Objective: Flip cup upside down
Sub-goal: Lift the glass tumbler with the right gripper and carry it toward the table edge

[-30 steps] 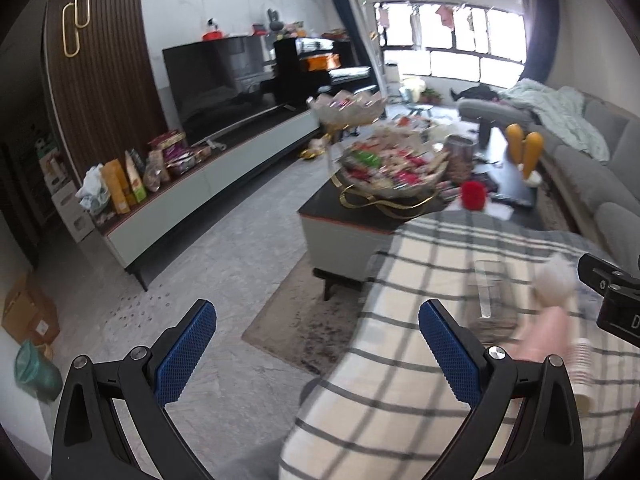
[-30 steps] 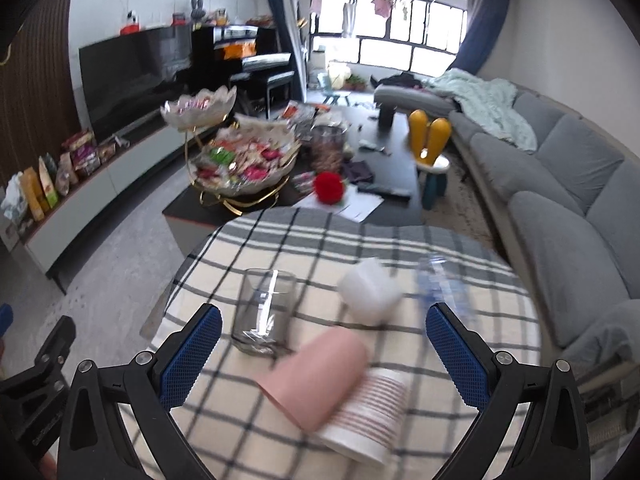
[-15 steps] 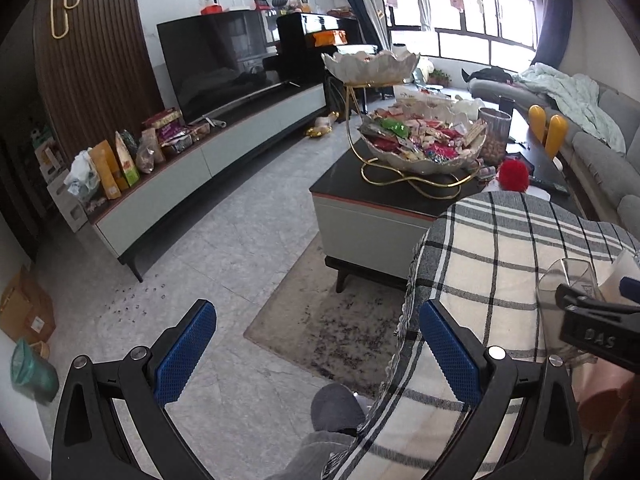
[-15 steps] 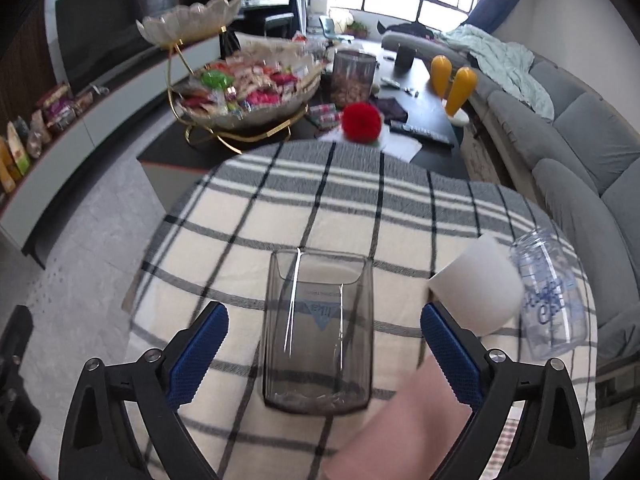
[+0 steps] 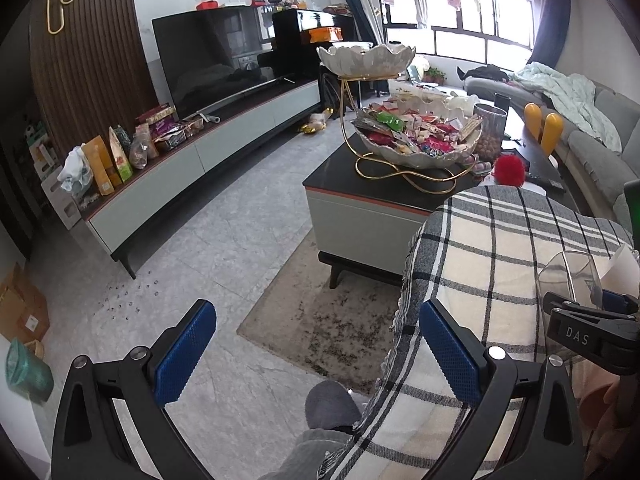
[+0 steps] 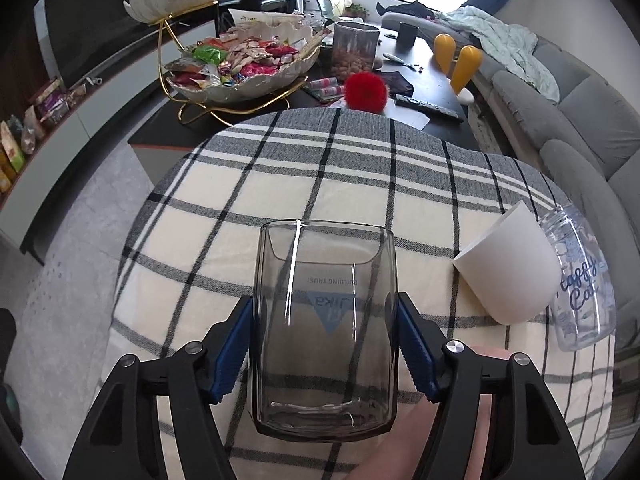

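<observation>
the right gripper (image 6: 325, 344) pinches the upright glass cup (image 6: 324, 332) at mid-wall, jaws on both sides, over the checked table (image 6: 200, 240). smooth glass could slip when turned, or knock the white cup (image 6: 508, 268) nearby. the left gripper (image 5: 316, 356) hangs spread, empty.

Daylight pours in from the windows (image 5: 460, 36) at the back of the room, blown out to near white in both views, and leaves the scene bright and evenly lit with only soft, faint shadows under the TV console (image 5: 192, 168) and the coffee table (image 5: 360, 216). Both fisheye pictures bend straight lines strongly toward the rim and fall off into a black circular vignette at the corners. Focus is crisp with no motion blur; thin vertical glare streaks run down the glass cup (image 6: 324, 328), and the dark TV screen (image 5: 224, 60) carries dull reflections of the room.
</observation>
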A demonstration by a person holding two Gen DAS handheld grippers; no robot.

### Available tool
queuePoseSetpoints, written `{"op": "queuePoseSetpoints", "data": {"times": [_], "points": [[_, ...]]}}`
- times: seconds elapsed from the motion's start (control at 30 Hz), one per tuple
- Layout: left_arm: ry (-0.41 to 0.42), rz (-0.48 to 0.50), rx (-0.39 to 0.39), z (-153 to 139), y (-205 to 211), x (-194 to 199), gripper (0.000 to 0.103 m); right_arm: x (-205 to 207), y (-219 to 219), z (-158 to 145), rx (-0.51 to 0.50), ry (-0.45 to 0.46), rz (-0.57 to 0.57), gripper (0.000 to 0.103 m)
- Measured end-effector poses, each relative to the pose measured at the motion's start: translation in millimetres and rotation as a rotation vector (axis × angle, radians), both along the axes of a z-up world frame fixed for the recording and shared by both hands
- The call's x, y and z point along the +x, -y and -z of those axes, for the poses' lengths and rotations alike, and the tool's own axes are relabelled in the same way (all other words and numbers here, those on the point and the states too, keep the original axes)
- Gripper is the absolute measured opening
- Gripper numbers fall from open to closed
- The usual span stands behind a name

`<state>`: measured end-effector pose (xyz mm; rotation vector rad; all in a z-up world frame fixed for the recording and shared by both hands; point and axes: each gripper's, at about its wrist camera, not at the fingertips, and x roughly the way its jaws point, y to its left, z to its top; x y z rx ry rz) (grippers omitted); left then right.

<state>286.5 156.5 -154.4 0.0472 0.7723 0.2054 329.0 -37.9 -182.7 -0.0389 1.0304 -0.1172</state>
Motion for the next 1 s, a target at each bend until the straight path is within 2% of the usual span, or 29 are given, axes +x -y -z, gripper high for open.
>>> {"op": "queuePoseSetpoints", "data": {"times": [0.3, 0.5, 0.7, 0.83, 1.0], "points": [[0.039, -0.008, -0.003, -31.5, -6.1, -35.4, 0.103, -34.6, -6.8, -44.0, 0.026, 0.082, -0.042, 0.067], [0.066, -0.009, -0.003, -60.1, -4.5, -86.5, 0.103, -94.6, -1.5, -83.5, 0.055, 0.101, -0.062, 0.067], [0.082, 0.003, -0.004, -81.4, 4.2, -147.6, 0.103, -160.1, 7.1, -103.3, 0.09, 0.097, -0.078, 0.067], [0.072, 0.02, 0.001, -84.2, 10.9, -181.4, 0.103, -193.6, 12.8, -99.7, 0.105, 0.068, -0.081, 0.067], [0.013, 0.05, -0.02, -64.9, 22.9, -206.8, 0.103, -220.0, 23.3, -65.1, 0.126, -0.05, -0.065, 0.067]]}}
